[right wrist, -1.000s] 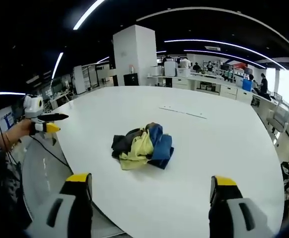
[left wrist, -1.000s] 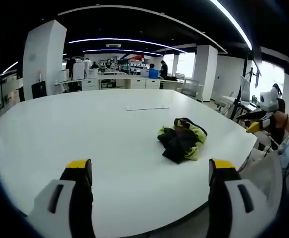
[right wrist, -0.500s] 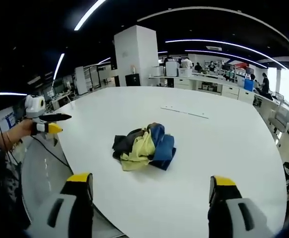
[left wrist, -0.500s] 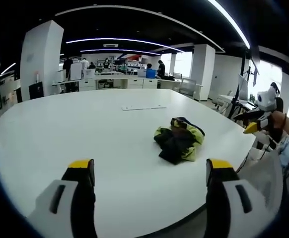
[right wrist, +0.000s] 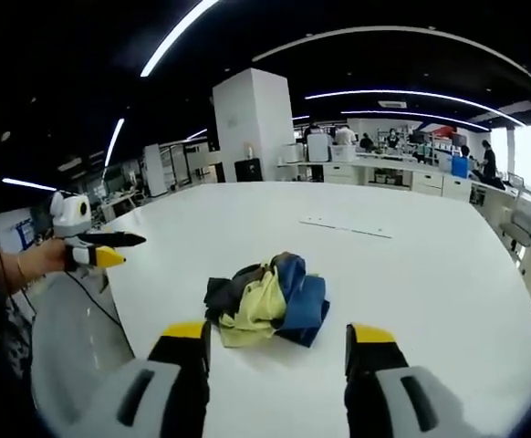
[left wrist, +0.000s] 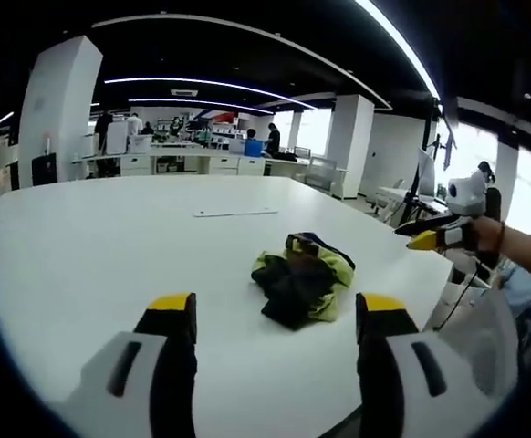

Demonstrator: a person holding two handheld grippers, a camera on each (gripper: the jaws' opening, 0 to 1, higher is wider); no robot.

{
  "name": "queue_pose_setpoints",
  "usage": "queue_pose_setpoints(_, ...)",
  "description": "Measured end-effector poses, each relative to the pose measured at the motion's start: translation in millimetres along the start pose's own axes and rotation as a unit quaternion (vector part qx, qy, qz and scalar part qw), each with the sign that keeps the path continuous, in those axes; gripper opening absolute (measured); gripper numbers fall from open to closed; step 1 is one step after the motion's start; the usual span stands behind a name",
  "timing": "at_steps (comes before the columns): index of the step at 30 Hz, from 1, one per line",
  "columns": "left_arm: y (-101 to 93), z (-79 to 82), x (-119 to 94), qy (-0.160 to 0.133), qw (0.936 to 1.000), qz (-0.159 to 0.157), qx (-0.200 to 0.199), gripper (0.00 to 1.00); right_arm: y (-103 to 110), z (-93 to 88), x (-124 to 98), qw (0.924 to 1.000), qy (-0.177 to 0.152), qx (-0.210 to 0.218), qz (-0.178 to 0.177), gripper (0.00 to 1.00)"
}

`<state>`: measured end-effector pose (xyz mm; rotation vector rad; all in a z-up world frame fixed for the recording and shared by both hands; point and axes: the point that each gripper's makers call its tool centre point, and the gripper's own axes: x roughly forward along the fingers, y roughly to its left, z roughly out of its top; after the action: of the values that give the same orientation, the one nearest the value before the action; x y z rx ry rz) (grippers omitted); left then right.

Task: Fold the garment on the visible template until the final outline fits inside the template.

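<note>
Centrally on the white table (left wrist: 83,246), the garment (left wrist: 302,276) is seen crumpled in a heap of yellow, black and blue, near the table's edge. The left gripper (left wrist: 275,315) and the right gripper (right wrist: 277,345) are each held above the table short of the heap, jaws apart, nothing gripped.

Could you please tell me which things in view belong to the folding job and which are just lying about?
Belongs to the job:
- crumpled garment, unfolded on the white table
- left gripper, open
- right gripper, open

Just lying about:
- thin flat strip farther along the table
- desks and people in the background
</note>
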<state>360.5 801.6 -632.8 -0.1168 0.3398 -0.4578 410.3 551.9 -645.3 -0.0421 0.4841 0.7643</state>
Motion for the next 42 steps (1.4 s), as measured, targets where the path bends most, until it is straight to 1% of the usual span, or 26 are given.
queue_pose_setpoints(3,-8.4,-3.1,15,-0.002,0.9996,-0.020,-0.021,0.63,2,-1.5,10,0.9999,-0.003,0.009,0.012,0.54)
queue_pose_setpoints(7,-14.4,-7.3,32,0.009,0.9995,-0.028,-0.010,0.61,2,-4.3,24,0.9998,0.002,0.015,0.016,0.48)
queue_pose_setpoints(10,-18.8,-10.5,42,0.013,0.9991,-0.037,-0.014,0.61,-1,-5.0,32,0.9998,0.003,0.015,0.011,0.46)
queue_pose_setpoints(13,-23.6,-16.9,55,0.025,0.9985,-0.048,-0.013,0.57,-3,-6.9,43,0.9997,0.006,0.020,0.014,0.41)
queue_pose_setpoints(18,-30.7,-20.3,69,0.029,0.9975,-0.064,-0.011,0.51,-5,-12.5,59,0.9995,0.016,0.023,0.018,0.36)
queue_pose_setpoints(24,-36.2,-36.1,85,0.060,0.9950,-0.079,0.002,0.45,-3,-20.2,74,0.9991,0.027,0.022,0.025,0.33)
queue_pose_setpoints(28,-36.2,-42.1,92,0.068,0.9941,-0.085,-0.003,0.41,-5,-23.9,81,0.9990,0.034,0.019,0.021,0.30)
queue_pose_setpoints(31,-36.9,-46.7,98,0.075,0.9931,-0.090,-0.012,0.38,-7,-29.1,85,0.9988,0.046,0.010,0.014,0.28)
queue_pose_setpoints(34,-36.4,-52.6,104,0.085,0.9922,-0.090,-0.016,0.34,-8,-32.3,88,0.9986,0.052,0.001,0.012,0.24)
queue_pose_setpoints(36,-35.5,-55.6,108,0.086,0.9920,-0.089,-0.023,0.32,-9,-33.4,88,0.9984,0.055,-0.006,0.010,0.20)
queue_pose_setpoints(38,-33.9,-60.5,112,0.095,0.9916,-0.084,-0.022,0.30,-9,-34.1,89,0.9983,0.057,-0.008,0.009,0.19)
queue_pose_setpoints(42,-31.3,-65.6,117,0.100,0.9915,-0.078,-0.027,0.30,-7,-36.8,89,0.9979,0.062,-0.010,0.012,0.17)
